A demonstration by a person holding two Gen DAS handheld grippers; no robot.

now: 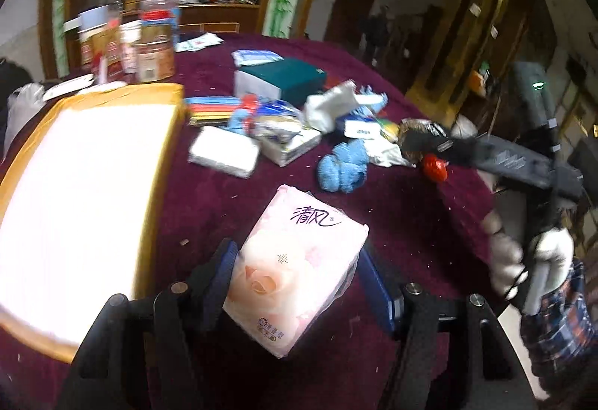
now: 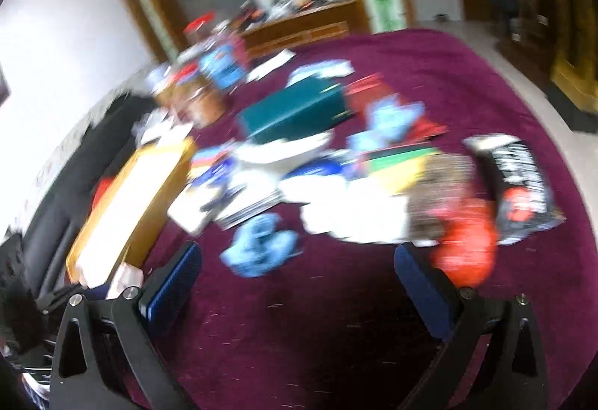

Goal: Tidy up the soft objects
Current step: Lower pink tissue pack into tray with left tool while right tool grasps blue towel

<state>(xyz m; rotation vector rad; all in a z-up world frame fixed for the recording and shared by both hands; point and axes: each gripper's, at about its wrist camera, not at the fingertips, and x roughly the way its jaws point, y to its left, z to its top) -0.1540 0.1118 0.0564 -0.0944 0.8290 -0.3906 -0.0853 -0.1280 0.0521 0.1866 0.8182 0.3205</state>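
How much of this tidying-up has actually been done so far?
Hardly any, it seems. The cardboard box looks washed out, so its contents can't be read. In hand: the left gripper holds a pink tissue pack between its pads. The right gripper is open and empty. Left on the table: the blue cloth, a white tissue pack and the jumbled pile.

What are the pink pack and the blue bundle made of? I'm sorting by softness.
Pink pack: tissues, apparently, in glossy plastic film; the wrap shines and creases. Blue bundle: fuzzy looped fabric, perhaps a microfibre or terry cloth; matte and lumpy.
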